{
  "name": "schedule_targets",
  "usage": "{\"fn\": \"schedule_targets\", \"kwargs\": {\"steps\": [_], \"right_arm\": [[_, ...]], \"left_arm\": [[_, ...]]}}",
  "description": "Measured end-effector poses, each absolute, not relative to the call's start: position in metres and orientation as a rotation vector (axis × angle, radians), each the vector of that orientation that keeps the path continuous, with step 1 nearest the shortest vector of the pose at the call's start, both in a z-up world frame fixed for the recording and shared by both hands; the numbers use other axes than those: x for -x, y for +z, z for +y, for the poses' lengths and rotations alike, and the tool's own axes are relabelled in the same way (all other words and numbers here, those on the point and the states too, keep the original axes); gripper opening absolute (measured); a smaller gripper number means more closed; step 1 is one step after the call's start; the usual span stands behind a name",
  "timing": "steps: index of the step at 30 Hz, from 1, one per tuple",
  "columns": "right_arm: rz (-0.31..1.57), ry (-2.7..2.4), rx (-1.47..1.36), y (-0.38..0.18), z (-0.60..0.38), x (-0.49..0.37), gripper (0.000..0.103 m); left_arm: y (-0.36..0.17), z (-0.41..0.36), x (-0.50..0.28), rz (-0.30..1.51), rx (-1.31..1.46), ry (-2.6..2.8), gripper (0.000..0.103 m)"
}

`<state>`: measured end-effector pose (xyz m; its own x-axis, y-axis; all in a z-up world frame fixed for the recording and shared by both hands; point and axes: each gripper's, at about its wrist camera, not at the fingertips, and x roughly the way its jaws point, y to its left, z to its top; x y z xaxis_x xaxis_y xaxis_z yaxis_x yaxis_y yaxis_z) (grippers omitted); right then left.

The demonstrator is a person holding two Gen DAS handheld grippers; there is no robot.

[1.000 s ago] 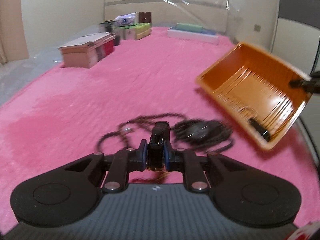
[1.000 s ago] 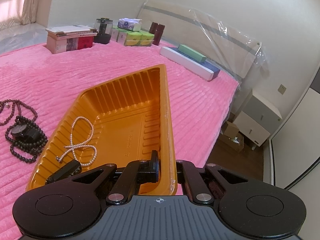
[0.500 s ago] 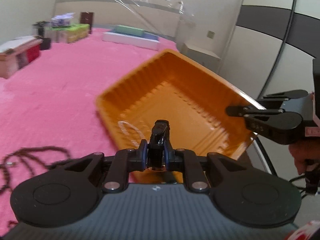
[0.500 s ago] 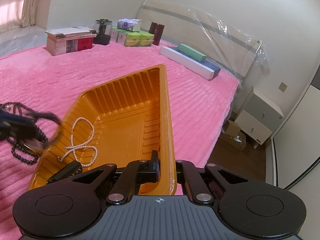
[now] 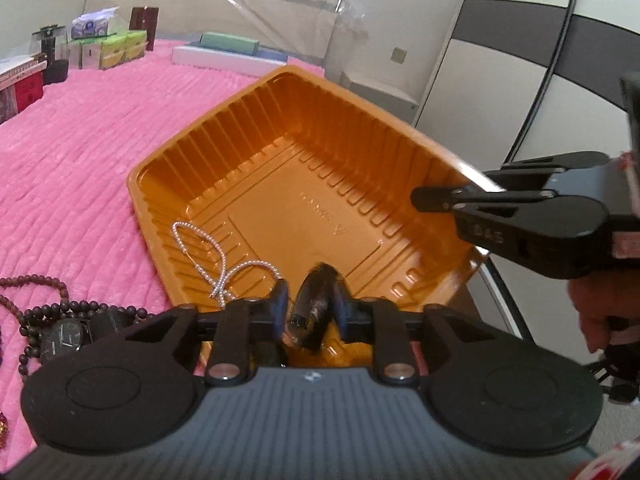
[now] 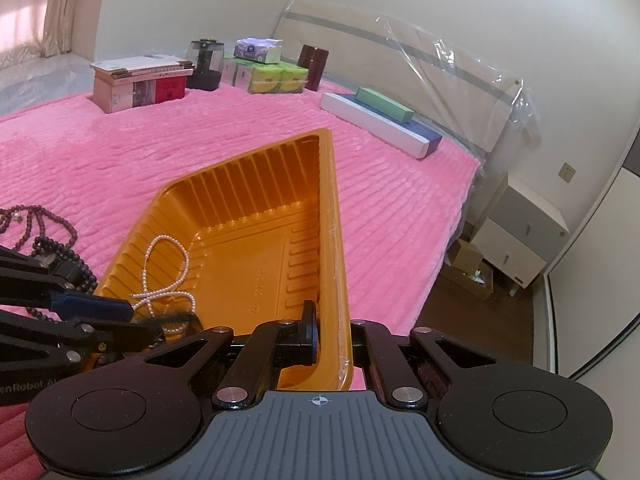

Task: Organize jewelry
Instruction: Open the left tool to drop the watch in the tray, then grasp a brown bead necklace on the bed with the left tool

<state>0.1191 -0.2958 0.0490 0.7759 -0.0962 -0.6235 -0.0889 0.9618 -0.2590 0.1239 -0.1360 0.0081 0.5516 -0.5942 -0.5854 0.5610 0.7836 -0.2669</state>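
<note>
Left wrist: our left tongs (image 5: 308,310), just opening around a dark piece (image 5: 316,304), sit over the tray (image 5: 256,148) whose rim our right tongs (image 6: 316,334) pinch shut.

Glossy ribbed plastic tray (image 5: 280,152) on plush pink ribbed blanket (image 5: 80,128)

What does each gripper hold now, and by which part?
The right gripper pinches the orange tray by its rim. The left gripper has just been opening its jaws; a blurred dark object sits between them, apparently let go.
</note>
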Motion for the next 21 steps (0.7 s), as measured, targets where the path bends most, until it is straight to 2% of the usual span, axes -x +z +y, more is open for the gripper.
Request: {"fn": "schedule_targets", "kwargs": {"steps": [10, 21], "right_arm": [[0.685, -0.005, 0.283, 0.048, -0.296, -0.119, 0.004], [0.692, -0.01, 0.294, 0.046, -0.295, -0.119, 0.004]], "left_arm": [[0.017, -0.059, -0.089, 0.66, 0.024, -0.502, 0.025], [-0.012, 0.049, -0.058, 0.711, -0.072, -0.135, 0.026]]}}
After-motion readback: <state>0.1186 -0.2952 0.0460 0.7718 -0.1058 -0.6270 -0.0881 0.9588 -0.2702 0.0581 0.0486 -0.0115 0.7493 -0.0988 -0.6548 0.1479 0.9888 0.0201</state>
